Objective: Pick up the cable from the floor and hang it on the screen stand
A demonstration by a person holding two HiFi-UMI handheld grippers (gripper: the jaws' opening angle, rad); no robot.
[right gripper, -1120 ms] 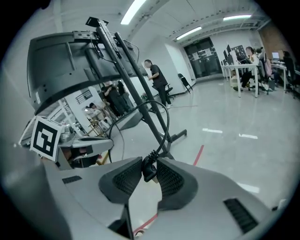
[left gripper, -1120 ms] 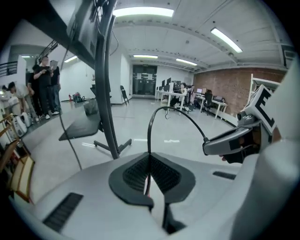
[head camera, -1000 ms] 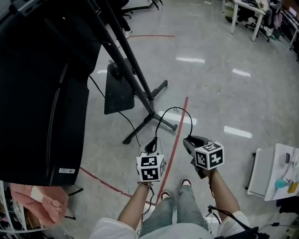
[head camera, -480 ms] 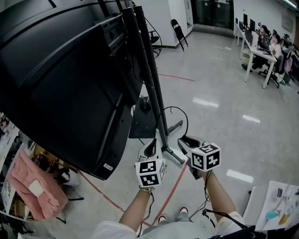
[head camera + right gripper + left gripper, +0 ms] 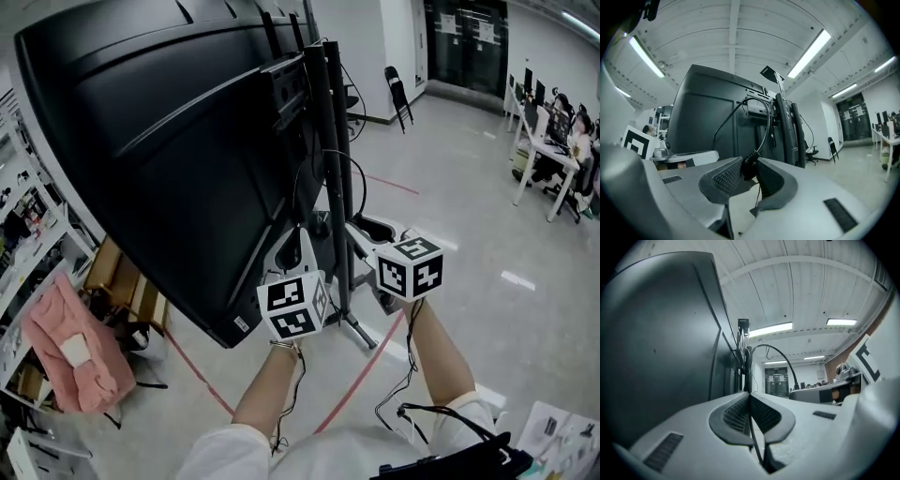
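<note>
The cable is off the floor now, raised to the back of the screen, so I'd judge only the hanging remains. It arches upward, ends down, spanning left to right. The left gripper pinches the thin cord and the right gripper clamps its plug, both just beside the stand.

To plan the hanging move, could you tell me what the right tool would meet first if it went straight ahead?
Most likely the back of the black screen, close beside the stand's upright; depth is hard to judge.
</note>
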